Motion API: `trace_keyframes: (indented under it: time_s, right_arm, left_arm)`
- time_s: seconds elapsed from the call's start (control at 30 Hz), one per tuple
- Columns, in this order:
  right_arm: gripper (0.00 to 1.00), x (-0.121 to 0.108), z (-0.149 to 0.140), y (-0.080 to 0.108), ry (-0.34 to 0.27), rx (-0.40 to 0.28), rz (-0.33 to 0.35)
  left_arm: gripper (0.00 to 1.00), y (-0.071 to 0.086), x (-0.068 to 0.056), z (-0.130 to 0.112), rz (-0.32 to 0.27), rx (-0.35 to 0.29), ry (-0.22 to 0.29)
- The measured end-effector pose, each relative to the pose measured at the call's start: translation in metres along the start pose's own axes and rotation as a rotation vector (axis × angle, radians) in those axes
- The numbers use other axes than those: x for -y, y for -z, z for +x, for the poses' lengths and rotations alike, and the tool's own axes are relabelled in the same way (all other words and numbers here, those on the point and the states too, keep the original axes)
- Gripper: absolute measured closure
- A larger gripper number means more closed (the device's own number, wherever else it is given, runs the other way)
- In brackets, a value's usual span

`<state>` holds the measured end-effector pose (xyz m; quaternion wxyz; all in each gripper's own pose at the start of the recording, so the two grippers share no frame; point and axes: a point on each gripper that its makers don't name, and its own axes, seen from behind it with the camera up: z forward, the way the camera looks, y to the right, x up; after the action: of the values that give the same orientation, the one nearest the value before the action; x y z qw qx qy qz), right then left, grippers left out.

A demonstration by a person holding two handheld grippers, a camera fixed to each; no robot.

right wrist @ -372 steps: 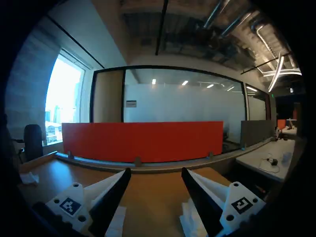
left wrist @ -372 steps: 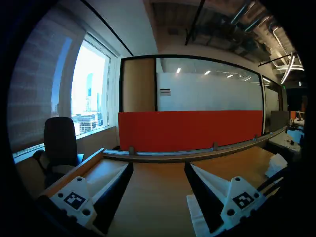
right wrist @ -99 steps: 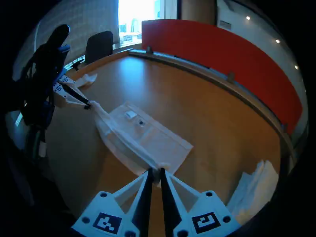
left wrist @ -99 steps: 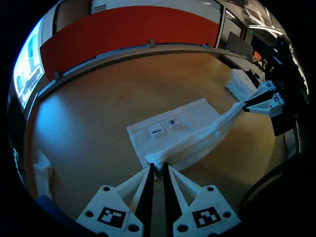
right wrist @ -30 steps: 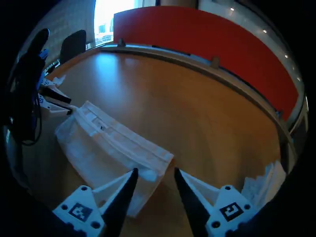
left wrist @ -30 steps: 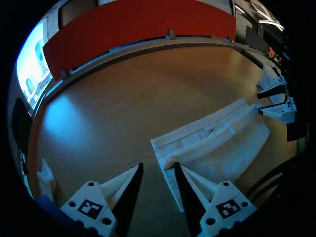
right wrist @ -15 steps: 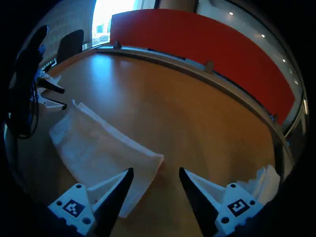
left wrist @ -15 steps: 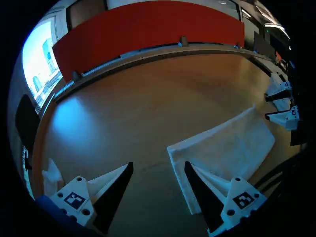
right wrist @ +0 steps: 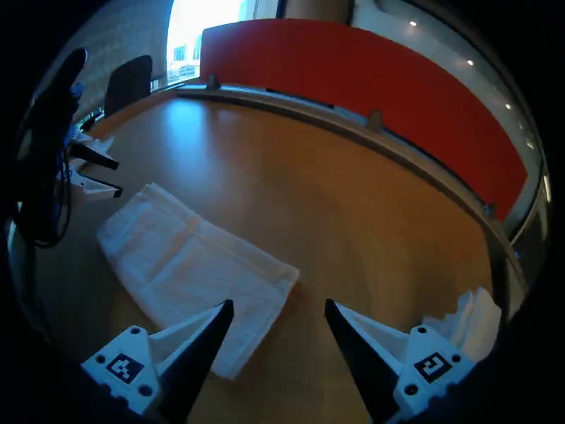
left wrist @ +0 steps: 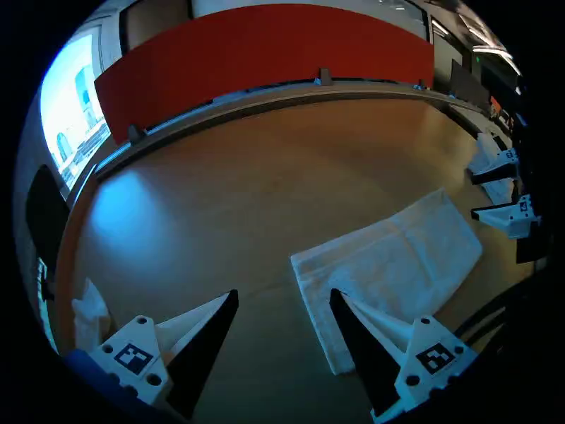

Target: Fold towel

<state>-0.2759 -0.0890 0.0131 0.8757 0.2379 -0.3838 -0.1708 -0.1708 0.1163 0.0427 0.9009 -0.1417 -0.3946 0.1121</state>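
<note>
A white towel point(left wrist: 395, 265) lies folded in half as a long flat strip on the wooden table point(left wrist: 233, 191). In the left gripper view my left gripper point(left wrist: 282, 300) stands open just above the towel's near end, its right finger over the cloth. My right gripper point(left wrist: 503, 192) shows open at the towel's far end. In the right gripper view the towel point(right wrist: 194, 265) runs from lower centre to the left. My right gripper point(right wrist: 277, 311) is open over its near corner, and the left gripper point(right wrist: 95, 173) is open beyond its far end. Neither holds anything.
A red partition point(left wrist: 268, 46) and a rail run along the table's far edge. A stack of white towels point(right wrist: 466, 318) sits at the right in the right gripper view. A crumpled white cloth point(left wrist: 88, 318) lies at the table's left. An office chair point(right wrist: 127, 81) stands by the window.
Both grippers let go of the towel's edge and opened wide. The upper layer dropped and the towel now lies flat, folded in half. The grippers drew back slightly.
</note>
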Motion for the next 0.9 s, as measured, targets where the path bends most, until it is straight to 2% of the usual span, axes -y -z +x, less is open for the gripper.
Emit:
trace_keyframes:
  time_s: [0.57, 0.9]
  right_arm:
    - [0.00, 0.019, -0.024, 0.036, -0.015, -0.007, 0.013]
    - [0.00, 0.022, -0.028, 0.041, 0.014, -0.007, 0.039]
  left_arm:
    - [0.04, 0.033, -0.012, -0.034, -0.001, 0.012, 0.067]
    - [0.04, 0.044, -0.006, -0.042, 0.021, 0.006, 0.104]
